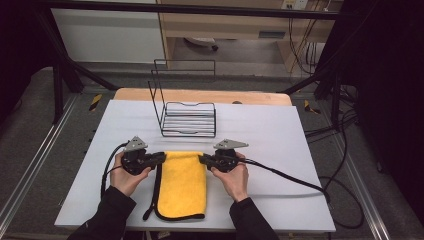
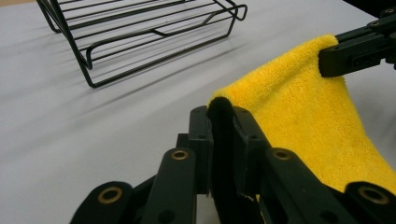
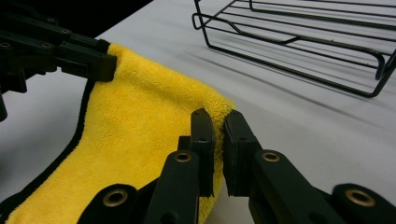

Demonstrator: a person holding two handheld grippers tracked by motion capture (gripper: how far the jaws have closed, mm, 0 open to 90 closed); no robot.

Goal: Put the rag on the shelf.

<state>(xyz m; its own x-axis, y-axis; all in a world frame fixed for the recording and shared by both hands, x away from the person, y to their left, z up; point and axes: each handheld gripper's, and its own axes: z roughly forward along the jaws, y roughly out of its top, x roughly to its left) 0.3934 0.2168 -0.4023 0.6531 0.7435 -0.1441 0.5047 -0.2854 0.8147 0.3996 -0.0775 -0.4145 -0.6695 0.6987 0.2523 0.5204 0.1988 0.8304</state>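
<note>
From the high view, a yellow microfibre cloth (image 1: 182, 184) lies on the white counter (image 1: 280, 145) before a black wire rack (image 1: 187, 117); the left claw (image 1: 161, 158) and right claw (image 1: 202, 159) pinch its far corners. The left gripper view shows the jaws clamped on the cloth's black-edged corner. In the right gripper view, the jaws nip the other corner.

In my left gripper view, the yellow cloth (image 2: 299, 126) runs off the right and bottom edges, and its black-trimmed corner disappears between the jaws. The wire rack (image 2: 140, 32) is cut by the top edge. In the high view, my forearms leave the frame at the bottom.
</note>
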